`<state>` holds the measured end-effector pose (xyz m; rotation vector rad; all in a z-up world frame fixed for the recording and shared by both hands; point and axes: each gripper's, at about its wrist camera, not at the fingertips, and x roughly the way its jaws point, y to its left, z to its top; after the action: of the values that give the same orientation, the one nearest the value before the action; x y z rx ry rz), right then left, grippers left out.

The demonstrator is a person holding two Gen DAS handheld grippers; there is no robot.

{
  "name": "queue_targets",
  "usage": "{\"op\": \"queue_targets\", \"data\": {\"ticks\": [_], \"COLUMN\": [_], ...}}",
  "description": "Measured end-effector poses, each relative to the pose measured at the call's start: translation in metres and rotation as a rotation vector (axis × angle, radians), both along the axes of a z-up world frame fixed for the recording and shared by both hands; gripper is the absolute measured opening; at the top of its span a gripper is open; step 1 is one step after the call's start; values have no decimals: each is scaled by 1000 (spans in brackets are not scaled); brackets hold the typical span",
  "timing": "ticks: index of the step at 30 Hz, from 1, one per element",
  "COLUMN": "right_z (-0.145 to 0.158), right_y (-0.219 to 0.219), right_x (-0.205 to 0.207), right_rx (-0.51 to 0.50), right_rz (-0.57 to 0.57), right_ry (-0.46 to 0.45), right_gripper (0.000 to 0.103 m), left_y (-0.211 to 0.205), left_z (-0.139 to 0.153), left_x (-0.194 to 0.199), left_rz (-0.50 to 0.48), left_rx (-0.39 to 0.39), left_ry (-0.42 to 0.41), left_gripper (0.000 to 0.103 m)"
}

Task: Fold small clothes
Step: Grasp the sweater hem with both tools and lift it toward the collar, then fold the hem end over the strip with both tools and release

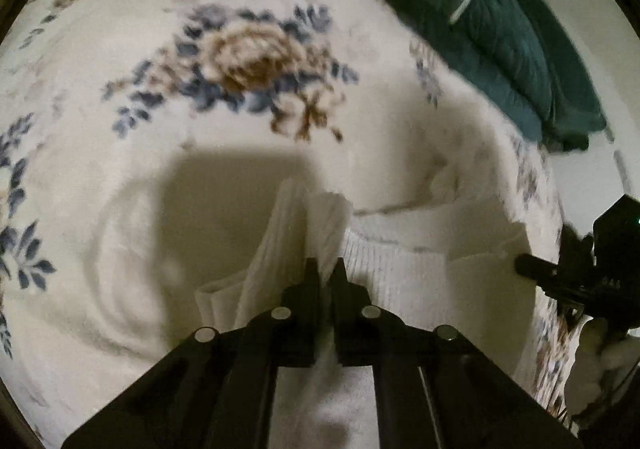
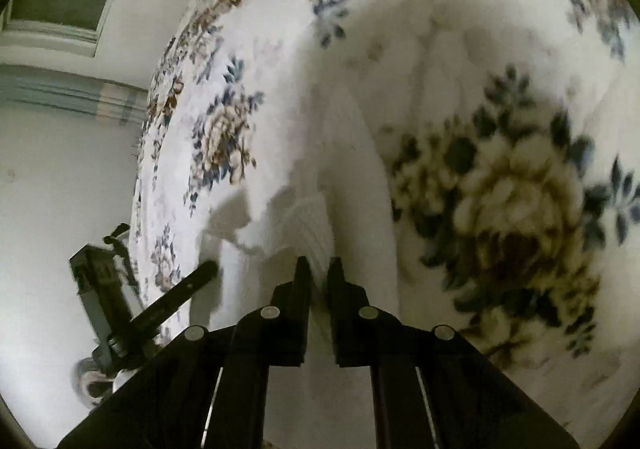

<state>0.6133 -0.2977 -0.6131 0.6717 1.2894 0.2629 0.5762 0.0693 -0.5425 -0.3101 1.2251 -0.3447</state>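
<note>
White ribbed garment [image 1: 384,249] lying on floral blanket [image 1: 248,61], one edge lifted. Left gripper [image 1: 324,269] fingers pinched on raised fabric; right gripper [image 2: 318,269] fingers likewise clamped on ribbed edge. Fold judged mid-carry. Next: bring both edges across evenly, lay flat, release. Green bedding [image 1: 500,29] well apart.

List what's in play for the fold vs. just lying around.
In play:
- white ribbed garment
- left gripper, shut on a bunched fold of it
- right gripper, shut on its ribbed edge

Lying around:
- floral blanket, the surface underneath
- dark green bedding, at the far edge
</note>
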Motion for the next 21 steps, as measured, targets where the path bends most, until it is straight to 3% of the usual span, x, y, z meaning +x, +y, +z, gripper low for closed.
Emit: {"op": "queue_targets", "data": {"ticks": [4,6,10,14,15,16,17,18,19,21], "right_z": [22,23,-6,-27,-25,-18,-13,-9,-7,-13], "right_y": [5,5,13,9,6,-1,-5,-9,-15,-20], "right_x": [17,29,58,60,56,45,36,24,5,-19], "right_rx": [-69,-90,-145,-57,-41,-29,-22,-9,17,63], "right_rz": [22,17,36,34,29,18,15,13,4,-4], "right_ry": [-42,-37,46,146,144,130,120,115,123,166], "right_gripper": [7,7,7,12,23,39,46,52,52,52], "left_y": [43,57,62,68,74,78,83,88,92,94], "left_z": [31,23,-23,-30,-24,-19,-13,-8,-3,-2], "left_x": [2,13,35,27,20,12,3,-10,-24,-46], "left_rz": [146,187,186,183,190,201,214,223,233,237], "left_rx": [-69,-76,-88,-179,-236,-254,-258,-278,-296,-325], "left_ry": [-59,-34,80,155,147,142,138,123,112,122], "left_gripper": [3,3,4,8,12,24,32,47,54,54]}}
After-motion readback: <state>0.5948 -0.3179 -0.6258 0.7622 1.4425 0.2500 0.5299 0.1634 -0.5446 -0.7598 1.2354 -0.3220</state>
